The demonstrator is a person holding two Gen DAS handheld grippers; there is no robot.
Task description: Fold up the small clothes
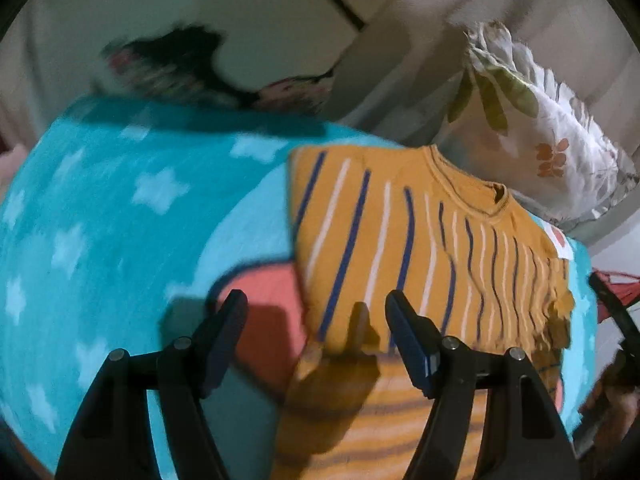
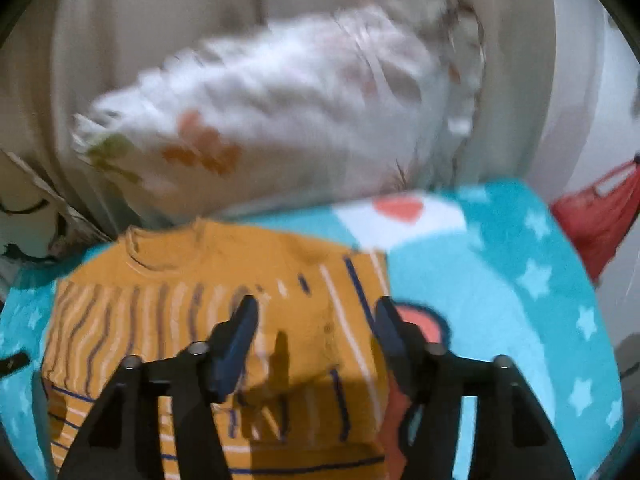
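My left gripper (image 1: 316, 312) open, empty; shirt (image 1: 420, 248) at 1 o'clock, nearest. My right gripper (image 2: 316, 316) open above it.

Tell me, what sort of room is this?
Most likely a bedroom at home. A frilly pillow with a leaf print leans at the far side, a turquoise star-print blanket covers the surface like a bed, and a small orange striped sweater lies on it.

A floral pillow (image 1: 548, 128) lies beside a turquoise starred blanket (image 1: 100, 208).
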